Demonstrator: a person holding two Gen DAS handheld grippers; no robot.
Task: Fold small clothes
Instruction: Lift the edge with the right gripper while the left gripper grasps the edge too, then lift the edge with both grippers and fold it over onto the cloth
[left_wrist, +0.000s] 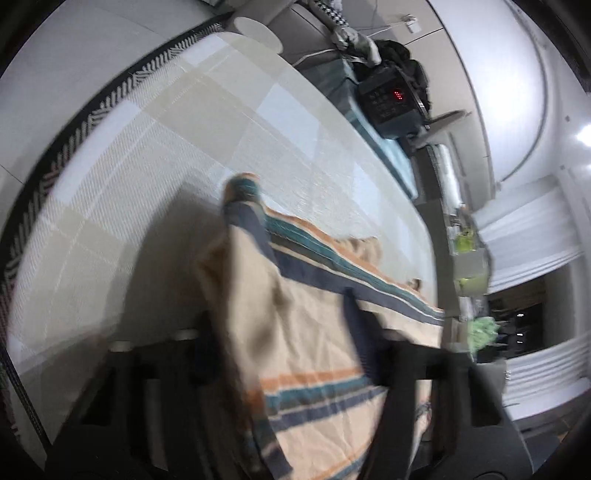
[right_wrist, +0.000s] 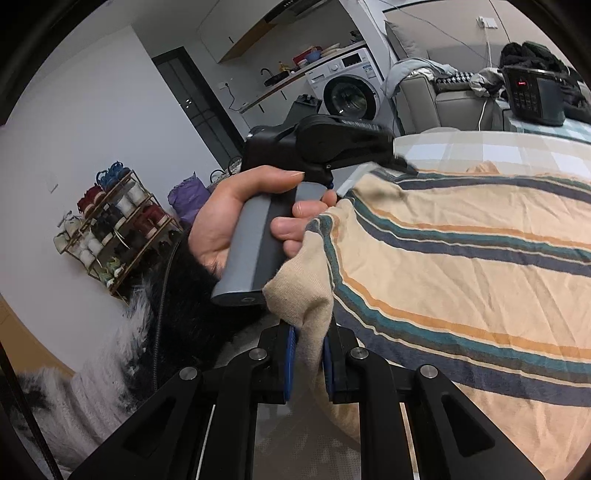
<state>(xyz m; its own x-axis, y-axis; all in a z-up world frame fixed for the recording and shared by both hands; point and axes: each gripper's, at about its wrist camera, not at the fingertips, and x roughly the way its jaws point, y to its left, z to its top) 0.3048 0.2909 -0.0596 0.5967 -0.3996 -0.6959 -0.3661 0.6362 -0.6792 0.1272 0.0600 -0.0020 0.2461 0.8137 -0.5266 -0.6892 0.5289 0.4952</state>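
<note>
The beige cotton garment with navy, teal and orange stripes (right_wrist: 461, 266) lies across the checked white-and-cream tablecloth (left_wrist: 155, 155), with bare cloth open toward ten o'clock up to its black herringbone border (left_wrist: 110, 99). The right gripper (right_wrist: 308, 354) is clamped on a bunched beige corner. The left gripper (left_wrist: 291, 354) has fabric draped between its jaws; blur hides whether they pinch it. At one o'clock a black appliance with red display (left_wrist: 391, 99) crowds the table's far edge.
</note>
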